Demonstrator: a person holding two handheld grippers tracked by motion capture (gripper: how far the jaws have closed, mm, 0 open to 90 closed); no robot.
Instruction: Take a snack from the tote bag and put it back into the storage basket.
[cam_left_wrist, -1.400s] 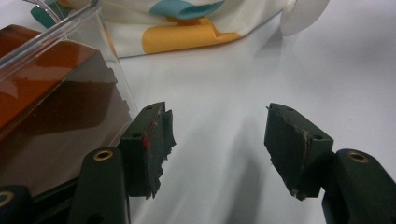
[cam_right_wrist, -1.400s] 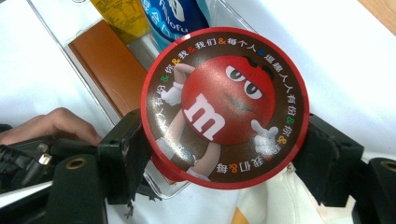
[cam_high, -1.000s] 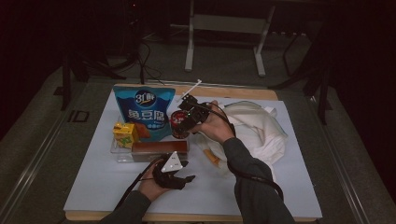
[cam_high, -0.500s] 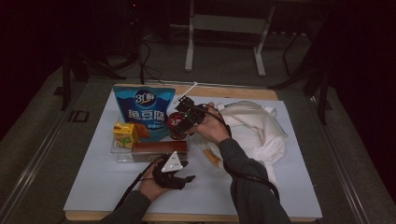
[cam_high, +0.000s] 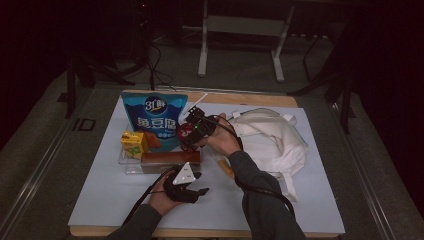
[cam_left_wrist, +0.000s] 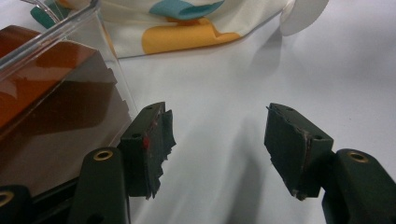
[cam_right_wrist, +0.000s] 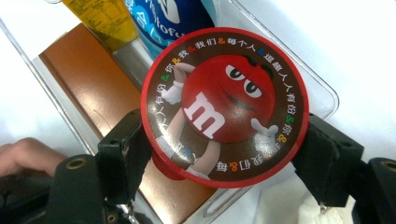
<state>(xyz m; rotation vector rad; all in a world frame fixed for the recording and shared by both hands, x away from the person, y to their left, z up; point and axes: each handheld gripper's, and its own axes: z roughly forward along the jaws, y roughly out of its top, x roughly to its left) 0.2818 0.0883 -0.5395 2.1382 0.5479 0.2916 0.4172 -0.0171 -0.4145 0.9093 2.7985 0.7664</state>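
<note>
My right gripper (cam_high: 191, 131) is shut on a round red M&M's container (cam_right_wrist: 224, 105), its pads pressing on the rim from both sides. It hangs just above the right end of a clear plastic tray (cam_high: 129, 167). In the tray are a brown box (cam_high: 170, 158), a yellow drink carton (cam_high: 132, 143) and a blue snack bag (cam_high: 152, 115). In the right gripper view the brown box (cam_right_wrist: 93, 79) lies under the container. My left gripper (cam_high: 192, 184) rests open on the white table in front of the tray. Nothing is between its pads (cam_left_wrist: 149, 140).
A white cloth bag (cam_high: 270, 140) lies at the right of the table. A small orange packet (cam_high: 226, 169) lies beside the right forearm. In the left gripper view the tray wall (cam_left_wrist: 112, 79) is close on the left, with a patterned packet (cam_left_wrist: 187, 28) beyond.
My right gripper has sunk a little and shifted left with the red container, closer to the tray. The left gripper has stayed where it was.
</note>
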